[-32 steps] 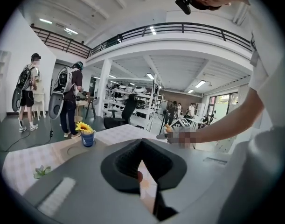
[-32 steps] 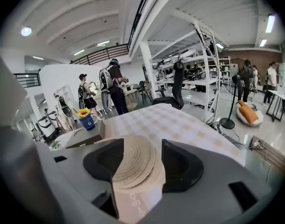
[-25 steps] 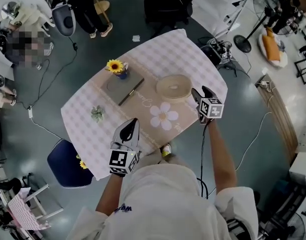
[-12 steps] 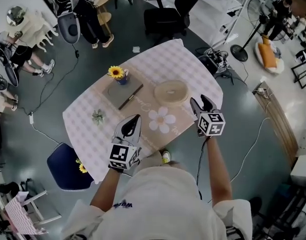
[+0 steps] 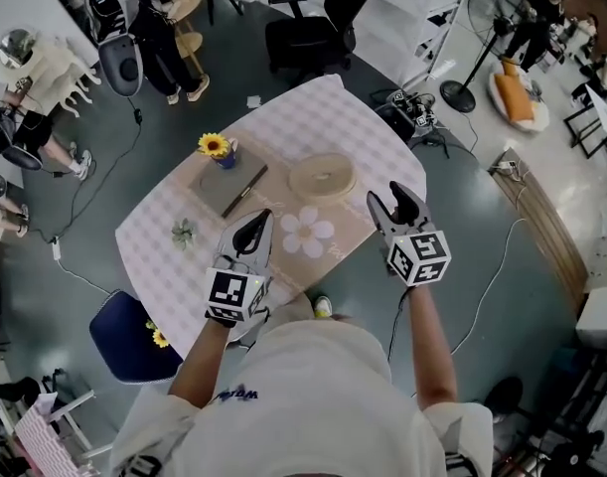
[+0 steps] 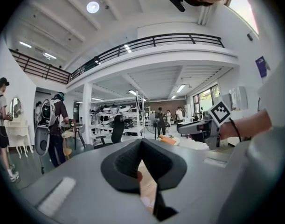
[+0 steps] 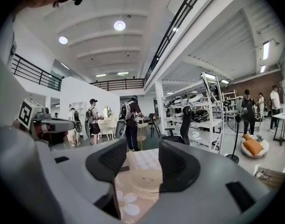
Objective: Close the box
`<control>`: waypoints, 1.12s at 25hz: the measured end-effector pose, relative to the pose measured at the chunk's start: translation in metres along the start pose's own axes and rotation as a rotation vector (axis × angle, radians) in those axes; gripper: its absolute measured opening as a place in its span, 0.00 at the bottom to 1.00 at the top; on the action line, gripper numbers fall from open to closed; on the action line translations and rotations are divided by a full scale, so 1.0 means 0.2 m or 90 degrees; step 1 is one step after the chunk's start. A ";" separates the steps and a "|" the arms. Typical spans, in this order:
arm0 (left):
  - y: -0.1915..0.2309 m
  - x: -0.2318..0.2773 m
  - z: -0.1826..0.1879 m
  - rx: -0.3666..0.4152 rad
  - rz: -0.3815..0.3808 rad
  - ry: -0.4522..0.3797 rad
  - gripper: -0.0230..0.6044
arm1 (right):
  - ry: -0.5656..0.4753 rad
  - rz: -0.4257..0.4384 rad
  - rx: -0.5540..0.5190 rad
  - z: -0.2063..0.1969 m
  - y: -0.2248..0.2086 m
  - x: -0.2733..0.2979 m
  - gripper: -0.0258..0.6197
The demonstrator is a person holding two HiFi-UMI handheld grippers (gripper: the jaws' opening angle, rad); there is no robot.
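Round box (image 5: 322,177) seems lidded; left gripper (image 5: 259,225) pressed together, right gripper (image 5: 388,197) spread, empty, jaws just closing slightly.

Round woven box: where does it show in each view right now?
Head view: round woven box at centre, beyond the flower print.
Left gripper view: not in it.
Right gripper view: low centre, above the flower print.
Shared landmark: black office chair.

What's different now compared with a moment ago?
Both grippers rose away from the table. The right gripper, earlier with the round box between its fingers, is now high above it, fingers apart and empty, though just closing slightly. The left gripper kept its fingers together. Box, notebook and sunflower stayed put.
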State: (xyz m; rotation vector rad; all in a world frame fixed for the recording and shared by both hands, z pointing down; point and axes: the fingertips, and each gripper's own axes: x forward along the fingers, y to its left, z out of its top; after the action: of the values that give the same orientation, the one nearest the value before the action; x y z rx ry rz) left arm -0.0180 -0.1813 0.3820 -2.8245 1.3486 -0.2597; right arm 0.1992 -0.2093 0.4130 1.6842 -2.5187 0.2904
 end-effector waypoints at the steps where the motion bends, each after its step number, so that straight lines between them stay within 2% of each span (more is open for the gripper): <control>1: -0.01 0.01 0.02 0.002 -0.002 -0.005 0.04 | -0.011 0.002 -0.003 0.04 0.01 -0.02 0.38; 6: -0.04 0.02 0.08 0.011 -0.003 -0.024 0.04 | -0.061 0.008 -0.017 0.19 0.08 -0.15 0.37; 11: -0.03 -0.03 0.17 0.014 0.027 -0.078 0.04 | -0.102 -0.012 -0.042 0.23 0.14 -0.24 0.37; 28: -0.05 -0.02 0.13 0.021 0.006 -0.055 0.04 | -0.131 -0.017 -0.037 0.28 0.23 -0.31 0.32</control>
State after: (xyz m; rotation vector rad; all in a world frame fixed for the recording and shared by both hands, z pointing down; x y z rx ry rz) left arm -0.0075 -0.1740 0.3559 -2.7667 1.3279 -0.1563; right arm 0.1821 -0.1479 0.3417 1.8084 -2.6152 0.0437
